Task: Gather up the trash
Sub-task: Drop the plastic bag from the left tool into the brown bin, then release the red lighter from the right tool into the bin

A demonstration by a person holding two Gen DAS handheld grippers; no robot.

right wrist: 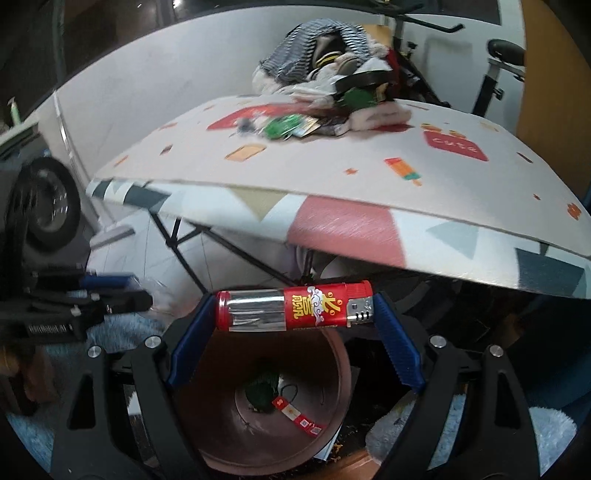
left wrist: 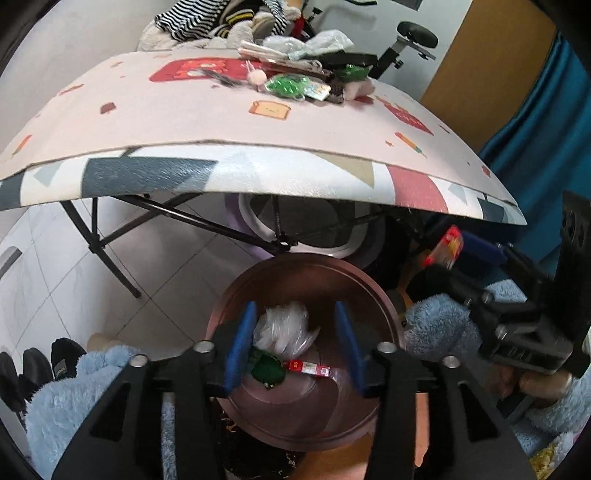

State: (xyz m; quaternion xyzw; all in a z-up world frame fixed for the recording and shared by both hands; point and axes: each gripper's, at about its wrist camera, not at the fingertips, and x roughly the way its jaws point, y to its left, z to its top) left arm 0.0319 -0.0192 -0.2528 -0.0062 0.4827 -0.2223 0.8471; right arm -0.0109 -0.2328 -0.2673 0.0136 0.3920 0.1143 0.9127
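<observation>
My left gripper [left wrist: 295, 347] hangs over a round brown bin [left wrist: 236, 291], its blue pads apart and open. A crumpled clear plastic wad [left wrist: 284, 328] shows blurred between the pads, with a gap on its right side. A green wrapper [left wrist: 267, 369] and a red-and-white packet [left wrist: 308, 368] lie on the bin's bottom. My right gripper [right wrist: 293, 308] is shut on a red lighter [right wrist: 295, 306], gripped end to end and level, above the bin [right wrist: 332, 387]. More trash, green packets [left wrist: 288, 86] among it, lies on the table.
A folding table [left wrist: 258, 173] with a patterned cloth overhangs the bin, its black legs [left wrist: 110, 251] at the left. Clothes [left wrist: 221, 18] are piled at its far edge. Fluffy blue fabric [left wrist: 74, 398] lies near both grippers. Black shoes [left wrist: 37, 365] sit on the tiled floor.
</observation>
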